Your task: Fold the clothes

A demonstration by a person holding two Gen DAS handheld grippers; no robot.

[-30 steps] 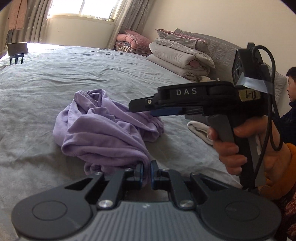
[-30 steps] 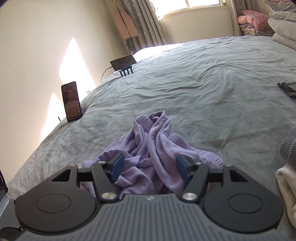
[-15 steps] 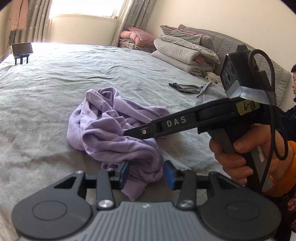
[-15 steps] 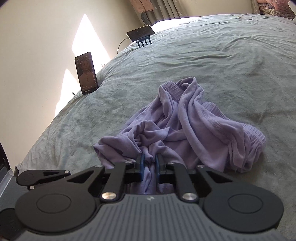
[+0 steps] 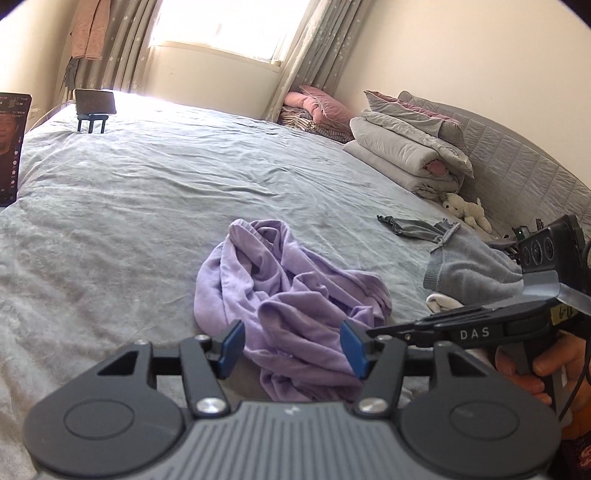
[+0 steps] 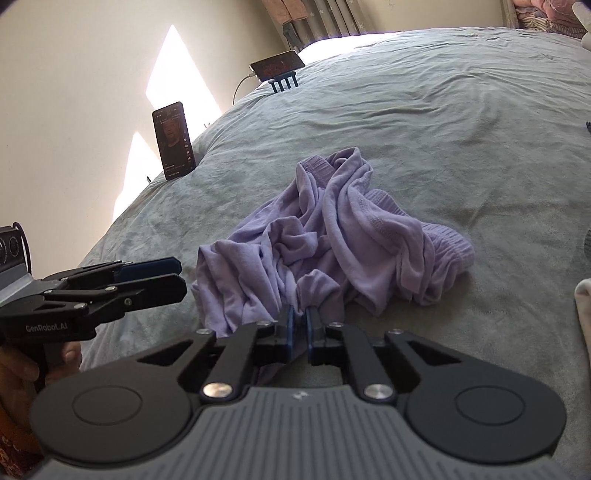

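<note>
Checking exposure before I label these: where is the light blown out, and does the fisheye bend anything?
Left wrist view: the window is blown out and washes the far bed white; the headboard curves. Right wrist view: hard sun patches on the wall, far bed overexposed; the garment is evenly lit and sharp.

Each fisheye camera sat on its own gripper, low and close over the wide grey bedspread (image 5: 147,206), looking forward along the fingers. Both views shared the crumpled lilac cotton garment (image 5: 291,295) (image 6: 332,236) lying near; the left view faced the far window, the right view the left wall.
</note>
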